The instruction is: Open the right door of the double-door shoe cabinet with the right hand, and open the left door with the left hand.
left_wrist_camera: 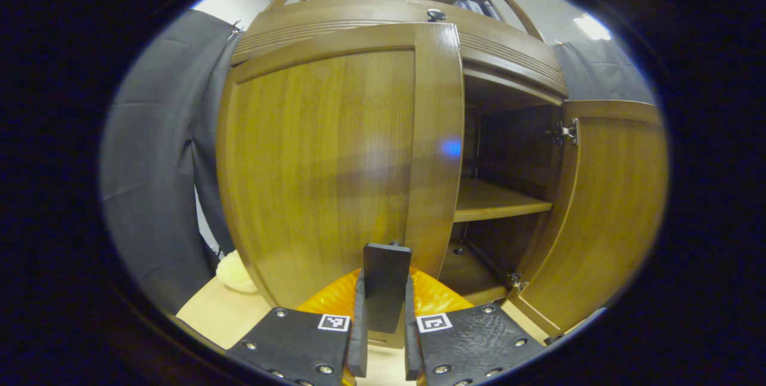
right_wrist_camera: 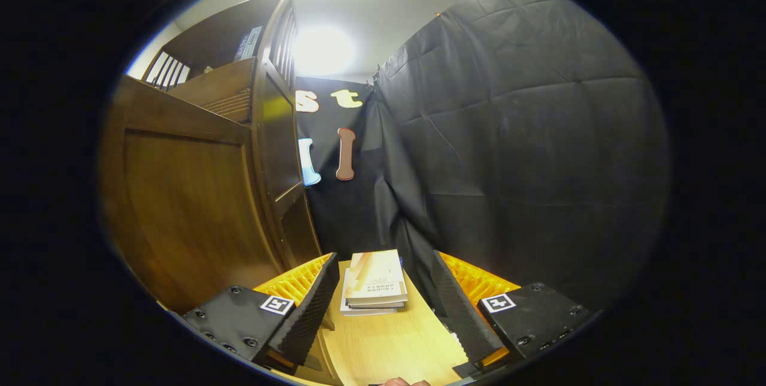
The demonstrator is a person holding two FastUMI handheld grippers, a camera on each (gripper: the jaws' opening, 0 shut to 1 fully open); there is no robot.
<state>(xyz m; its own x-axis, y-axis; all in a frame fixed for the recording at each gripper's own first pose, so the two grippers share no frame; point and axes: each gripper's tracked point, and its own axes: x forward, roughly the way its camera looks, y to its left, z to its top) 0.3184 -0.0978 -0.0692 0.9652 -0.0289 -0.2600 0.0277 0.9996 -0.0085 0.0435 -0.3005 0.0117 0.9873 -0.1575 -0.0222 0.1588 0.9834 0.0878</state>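
In the left gripper view, the left tool (left_wrist_camera: 383, 338) pinches the handle (left_wrist_camera: 386, 284) at the left door's (left_wrist_camera: 323, 158) free edge, its long axis upright; the door rises at twelve o'clock, barely ajar. The right door (left_wrist_camera: 616, 206) stands swung open at three o'clock. The right tool (right_wrist_camera: 383, 314) hangs spread above the worktop (right_wrist_camera: 389, 344), books (right_wrist_camera: 374, 281) ahead.
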